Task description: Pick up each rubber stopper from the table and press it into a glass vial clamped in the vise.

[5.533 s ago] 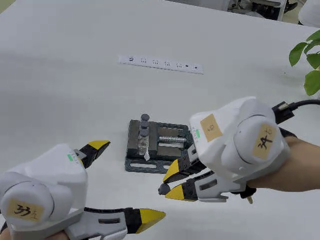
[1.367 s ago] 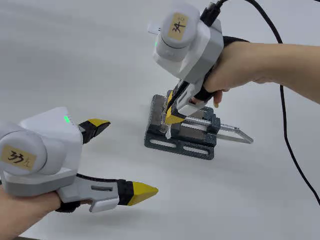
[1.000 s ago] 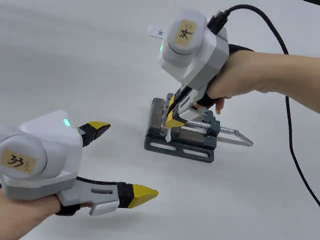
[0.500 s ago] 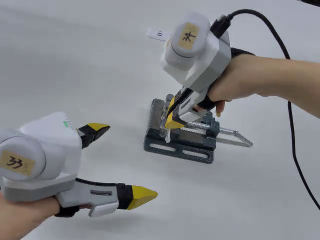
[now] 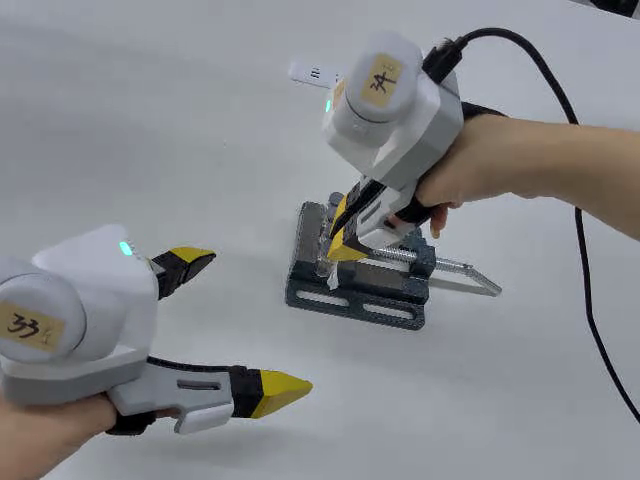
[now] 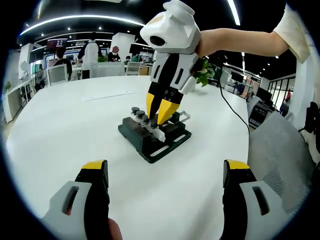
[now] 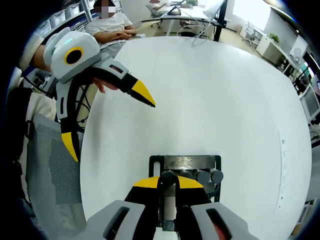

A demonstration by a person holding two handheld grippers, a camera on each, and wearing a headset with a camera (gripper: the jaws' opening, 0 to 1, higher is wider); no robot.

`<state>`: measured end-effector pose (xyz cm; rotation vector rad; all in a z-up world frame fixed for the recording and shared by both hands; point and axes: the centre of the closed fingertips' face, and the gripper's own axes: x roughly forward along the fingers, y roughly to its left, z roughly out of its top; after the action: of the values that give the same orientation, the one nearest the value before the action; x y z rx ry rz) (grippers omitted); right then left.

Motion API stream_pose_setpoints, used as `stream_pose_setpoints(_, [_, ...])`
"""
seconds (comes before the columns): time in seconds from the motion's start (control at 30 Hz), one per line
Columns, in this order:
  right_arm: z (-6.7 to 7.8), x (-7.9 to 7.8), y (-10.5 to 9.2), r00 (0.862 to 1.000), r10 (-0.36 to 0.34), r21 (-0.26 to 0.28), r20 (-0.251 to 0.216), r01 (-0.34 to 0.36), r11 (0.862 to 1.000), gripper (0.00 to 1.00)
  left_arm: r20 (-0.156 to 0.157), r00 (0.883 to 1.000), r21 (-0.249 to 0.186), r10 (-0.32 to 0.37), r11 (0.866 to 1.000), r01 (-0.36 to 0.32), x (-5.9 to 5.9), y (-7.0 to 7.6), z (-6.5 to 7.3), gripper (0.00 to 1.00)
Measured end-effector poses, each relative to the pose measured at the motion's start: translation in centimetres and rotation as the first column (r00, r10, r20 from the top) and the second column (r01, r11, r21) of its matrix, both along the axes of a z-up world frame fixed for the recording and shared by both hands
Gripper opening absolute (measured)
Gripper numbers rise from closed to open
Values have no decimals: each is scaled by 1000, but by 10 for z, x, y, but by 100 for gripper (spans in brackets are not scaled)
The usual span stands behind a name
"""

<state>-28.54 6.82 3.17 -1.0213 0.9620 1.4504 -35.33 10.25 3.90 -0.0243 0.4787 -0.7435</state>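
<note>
A dark vise [image 5: 355, 296] on the white table clamps a row of glass vials. My right gripper [image 5: 338, 240] points straight down onto the nearest vial [image 7: 169, 207]. Its yellow tips are shut on a dark rubber stopper [image 7: 169, 178] at that vial's mouth. Two more stoppers [image 7: 209, 176] sit on vials further along the vise [image 7: 185, 162]. My left gripper [image 5: 250, 320] hovers open at the lower left, well apart from the vise, with nothing between its fingers. In the left gripper view, the vise [image 6: 155, 136] lies ahead of the left gripper [image 6: 165, 172], with the right gripper [image 6: 161, 111] above it.
A white power strip [image 5: 315, 72] lies behind the vise. The right gripper's black cable [image 5: 590, 290] trails over the table at the right. The vise's screw handle [image 5: 465, 272] sticks out to the right. People sit at desks beyond the table edge [image 7: 107, 20].
The right gripper carried the stopper from the table in front of the vise to above the clamped vials and turned tips-down. Over the last second it barely moved. The left gripper stayed open.
</note>
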Motion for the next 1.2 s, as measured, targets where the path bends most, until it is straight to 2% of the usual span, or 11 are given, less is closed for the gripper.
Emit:
stream_pose_setpoints(0.37, [-1,1,1,998,43,-3,35,-43,999,7,-5,1000,-4,-4,1000,4,-2,-1,-3,94])
stream_pose_setpoints(1.2, [-2,1,0,997,61,0,46,-61,998,10,-11,1000,-10,-4,1000,3,-4,-2,-3,94])
